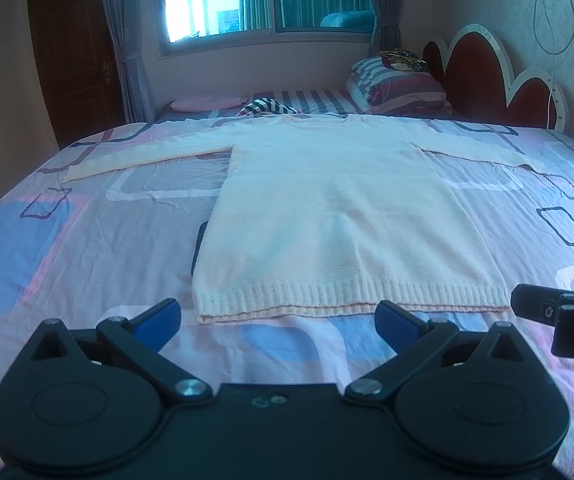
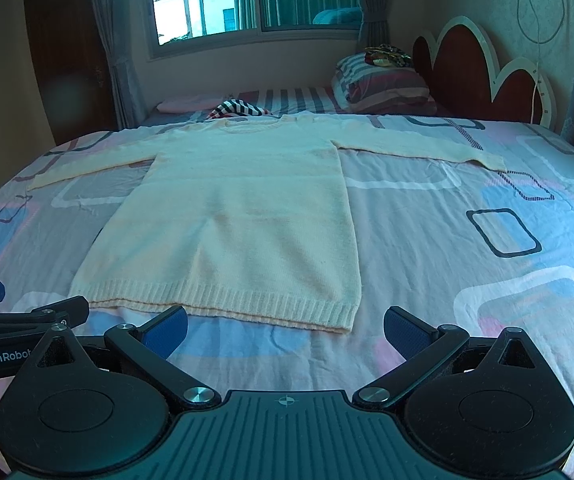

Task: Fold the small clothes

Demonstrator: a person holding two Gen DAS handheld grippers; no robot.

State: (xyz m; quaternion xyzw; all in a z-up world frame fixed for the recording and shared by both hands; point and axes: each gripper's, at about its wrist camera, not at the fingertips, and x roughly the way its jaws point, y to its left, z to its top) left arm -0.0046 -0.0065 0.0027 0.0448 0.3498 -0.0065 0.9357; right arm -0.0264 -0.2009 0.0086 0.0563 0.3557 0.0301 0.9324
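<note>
Left gripper [image 1: 278,320]: jaws spread wide, blue pads [image 1: 159,318] bare, nothing held; it hangs low over the bedsheet [image 1: 87,248] just short of the sweater's ribbed hem [image 1: 327,298]. Right gripper [image 2: 285,326]: likewise fully apart and empty, stationed beside the left one, near the hem's right corner [image 2: 343,316]. Neither tool touches the garment. Subject item: a cream knitted sweater [image 1: 335,208], long-sleeved, laid flat on the bed with the hem toward the grippers and the round neckline [image 2: 253,125] at the far end. Both sleeves are stretched outward, the left sleeve [image 1: 139,156] and right sleeve [image 2: 419,148] lying flat on the sheet. The body shows no creases of note; a second layer edge peeks out under the hem. Handling assessment: judged light, soft and limp, with no stiffness; it will drape and sag from any held point, and the loose knit may stretch if pulled hard. Not fragile, not slippery; the knit surface should grip the pads well, though it may drag on the sheet. Recommended holds: pinch both layers at a cuff or shoulder seam to bring a sleeve across the body, or at the two hem corners to carry the lower edge toward the neckline. A pinch of the top layer alone would probably separate the layers.
</note>
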